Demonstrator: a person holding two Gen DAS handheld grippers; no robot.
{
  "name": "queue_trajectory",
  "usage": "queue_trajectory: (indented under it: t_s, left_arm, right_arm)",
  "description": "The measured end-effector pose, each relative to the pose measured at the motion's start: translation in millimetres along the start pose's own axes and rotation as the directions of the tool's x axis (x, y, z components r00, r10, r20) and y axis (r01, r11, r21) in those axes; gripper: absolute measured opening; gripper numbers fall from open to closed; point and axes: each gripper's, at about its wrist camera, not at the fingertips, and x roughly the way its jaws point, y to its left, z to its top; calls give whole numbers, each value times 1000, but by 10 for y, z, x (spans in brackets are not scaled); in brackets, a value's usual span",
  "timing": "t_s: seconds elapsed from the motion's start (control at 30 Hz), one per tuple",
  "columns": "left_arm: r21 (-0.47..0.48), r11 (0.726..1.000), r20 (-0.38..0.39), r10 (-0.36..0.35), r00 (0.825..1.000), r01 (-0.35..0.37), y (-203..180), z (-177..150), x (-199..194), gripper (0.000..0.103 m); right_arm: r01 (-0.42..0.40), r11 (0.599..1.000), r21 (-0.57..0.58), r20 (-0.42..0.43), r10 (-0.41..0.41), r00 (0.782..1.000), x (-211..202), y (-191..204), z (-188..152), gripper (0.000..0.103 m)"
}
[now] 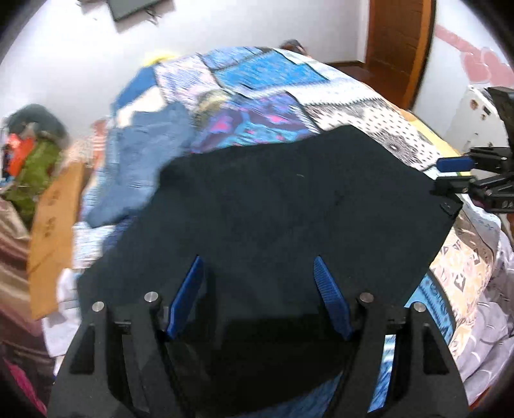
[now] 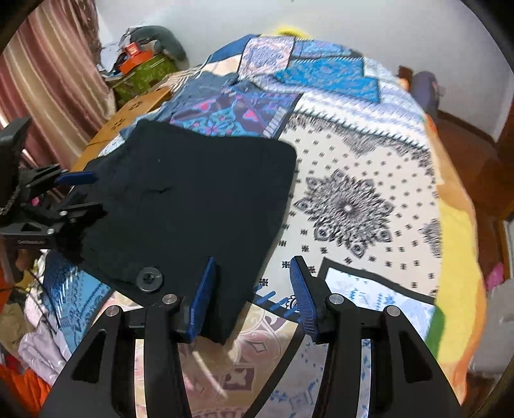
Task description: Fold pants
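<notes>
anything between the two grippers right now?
Only the black pants: in the right wrist view they span from the left hand-held gripper to the right hand-held gripper, lying on the patchwork bedspread.

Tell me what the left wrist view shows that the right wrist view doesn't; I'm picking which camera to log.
Only the left wrist view shows the wooden door and the dark frame on the wall. Only the right wrist view shows the pants' button and the striped curtain. Both show the black pants on the patchwork bedspread, the blue jeans behind them, and both open grippers: left gripper, right gripper.
</notes>
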Motion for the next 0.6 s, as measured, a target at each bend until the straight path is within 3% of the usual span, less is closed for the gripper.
queue_trajectory:
  t_s: [0.17, 0.3, 0.4, 0.6]
  left_arm:
    - [-103, 994, 76, 46, 996, -38, 383, -127, -452, 72]
    - [-215, 975, 112, 75, 991, -49, 855, -267, -868, 72]
    - [-266, 958, 123, 143, 982, -106, 1179, -397, -1119, 72]
    - [-378, 910, 85, 214, 973, -167, 1739, -838, -1322, 72]
  right_arm:
    - [-8, 1000, -4, 107, 8, 994, -260, 230, 167, 45]
    - [-23, 997, -77, 163, 35, 986, -381, 554, 326, 48]
    - [-29, 991, -129, 187, 53, 981, -382, 771, 411, 49]
    - [-91, 980, -178, 209, 128, 970, -258, 1156, 591, 49]
